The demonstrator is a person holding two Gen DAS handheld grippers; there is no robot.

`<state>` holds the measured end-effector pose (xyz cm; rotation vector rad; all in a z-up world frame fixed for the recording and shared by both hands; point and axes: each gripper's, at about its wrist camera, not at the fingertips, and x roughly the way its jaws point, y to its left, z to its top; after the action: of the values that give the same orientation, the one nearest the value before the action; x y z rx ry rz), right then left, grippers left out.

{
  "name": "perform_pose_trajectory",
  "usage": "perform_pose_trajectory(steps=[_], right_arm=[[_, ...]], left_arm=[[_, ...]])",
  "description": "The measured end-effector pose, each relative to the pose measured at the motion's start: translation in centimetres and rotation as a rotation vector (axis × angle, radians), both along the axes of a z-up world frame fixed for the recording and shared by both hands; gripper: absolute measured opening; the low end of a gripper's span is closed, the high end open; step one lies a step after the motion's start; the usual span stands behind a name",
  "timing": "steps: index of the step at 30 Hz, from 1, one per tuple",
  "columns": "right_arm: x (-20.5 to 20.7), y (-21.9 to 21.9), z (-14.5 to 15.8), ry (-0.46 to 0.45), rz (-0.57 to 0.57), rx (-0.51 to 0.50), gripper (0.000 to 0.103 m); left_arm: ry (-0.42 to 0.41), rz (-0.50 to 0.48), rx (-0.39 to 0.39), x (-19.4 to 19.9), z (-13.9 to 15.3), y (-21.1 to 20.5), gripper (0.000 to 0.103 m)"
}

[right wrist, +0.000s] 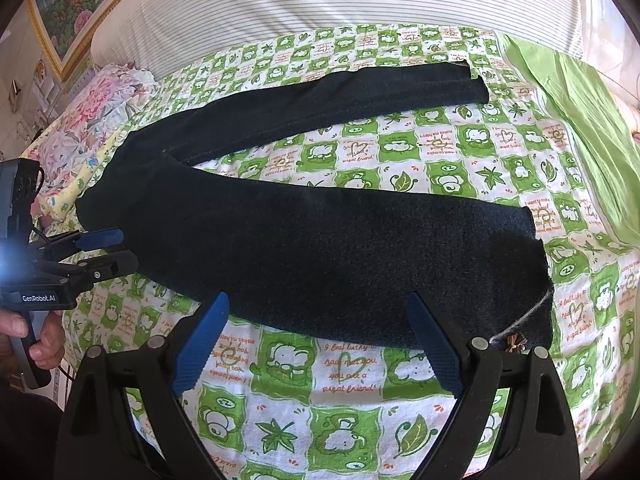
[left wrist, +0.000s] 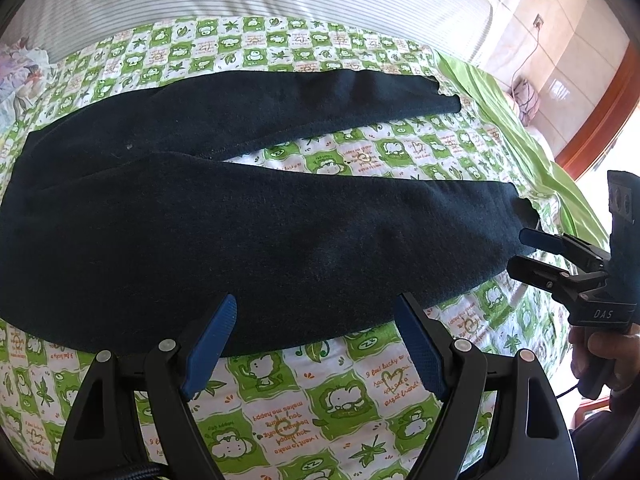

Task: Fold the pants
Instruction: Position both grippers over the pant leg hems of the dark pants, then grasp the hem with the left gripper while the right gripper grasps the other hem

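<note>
Dark navy pants [left wrist: 240, 232] lie flat on a green-and-white patterned blanket [left wrist: 320, 400], waist at the left, both legs spread to the right in a V. They also show in the right wrist view [right wrist: 320, 248]. My left gripper [left wrist: 316, 312] is open and empty, hovering over the near edge of the near leg. It shows from the side in the right wrist view [right wrist: 124, 250], by the waist. My right gripper [right wrist: 318, 312] is open and empty over the near leg's lower part. It shows in the left wrist view [left wrist: 520, 250], by the near leg's cuff.
A striped white sheet [left wrist: 240, 0] covers the bed beyond the blanket. A plain green cloth [right wrist: 580, 100] lies along the blanket's right side. A floral pillow [right wrist: 88, 120] lies at the left. A framed picture [right wrist: 80, 4] hangs on the wall.
</note>
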<state>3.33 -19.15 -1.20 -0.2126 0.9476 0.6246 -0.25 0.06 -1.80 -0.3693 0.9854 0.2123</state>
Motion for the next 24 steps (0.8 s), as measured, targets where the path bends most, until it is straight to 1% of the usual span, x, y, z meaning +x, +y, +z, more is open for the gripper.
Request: perform_pose_trajectory(steps=[14,24], right_arm=[[0.4,0.0,0.2,0.01,-0.008,0.016,0.091],[2.7,0.5,1.1,0.016,-0.004,0.031,0.091]], left_arm=[[0.001,-0.007,-0.028,1.2,0.5,0.7,0.082],[-0.013,-0.012,-0.033,3.8,1.5,2.2,0.082]])
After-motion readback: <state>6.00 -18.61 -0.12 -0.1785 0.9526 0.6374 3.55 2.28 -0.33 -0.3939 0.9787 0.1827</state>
